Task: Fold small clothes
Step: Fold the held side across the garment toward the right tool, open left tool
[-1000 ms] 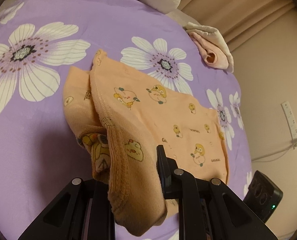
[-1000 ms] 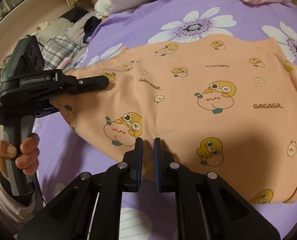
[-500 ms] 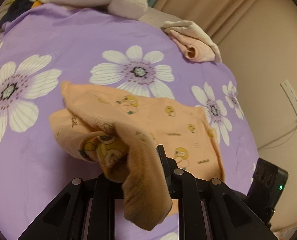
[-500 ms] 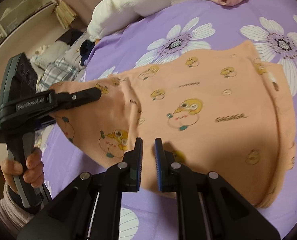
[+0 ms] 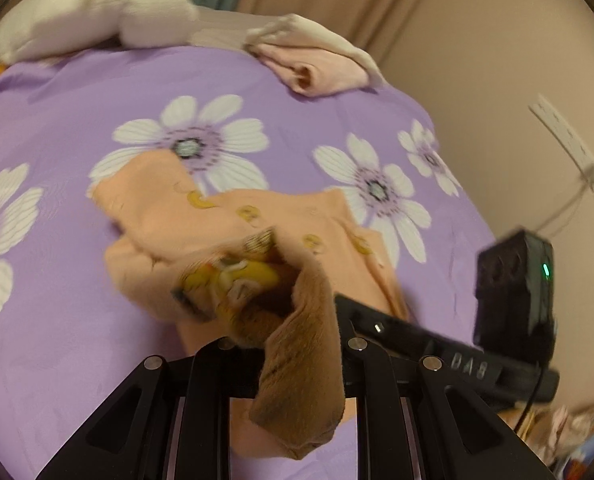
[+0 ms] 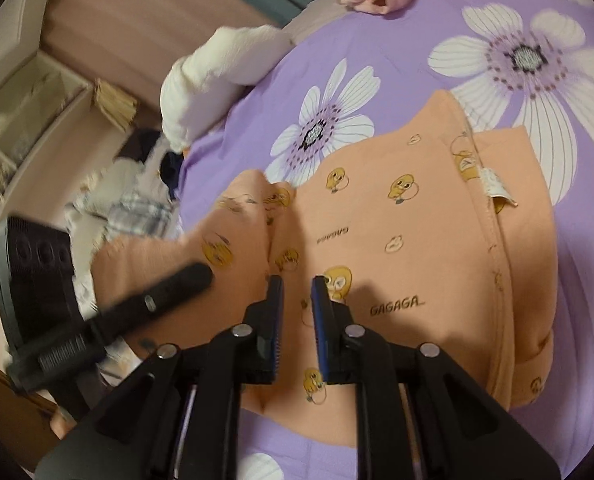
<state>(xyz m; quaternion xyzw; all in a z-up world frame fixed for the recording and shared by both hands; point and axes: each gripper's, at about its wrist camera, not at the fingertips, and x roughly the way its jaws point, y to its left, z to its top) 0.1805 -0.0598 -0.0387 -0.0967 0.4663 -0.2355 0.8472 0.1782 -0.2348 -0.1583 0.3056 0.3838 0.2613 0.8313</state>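
An orange baby top with yellow chick prints (image 6: 397, 240) lies on the purple flowered bedspread (image 6: 397, 40). My left gripper (image 5: 293, 332) is shut on one sleeve or edge of the top (image 5: 293, 320) and holds it lifted, bunched over the rest of the garment. It also shows at the left of the right wrist view (image 6: 193, 276). My right gripper (image 6: 297, 284) hovers just above the top's middle, its jaws a narrow gap apart and holding nothing. It shows at the right of the left wrist view (image 5: 377, 326).
A folded pink garment (image 5: 321, 68) lies at the far edge of the bed. A white pillow or plush (image 5: 93, 16) lies at the head. Clothes (image 6: 137, 200) are piled off the bed's left side. A wall and socket strip (image 5: 565, 140) are to the right.
My left gripper has carried the held edge up and across over the top, toward my right gripper. My right gripper has moved forward over the garment, its jaws slightly wider.
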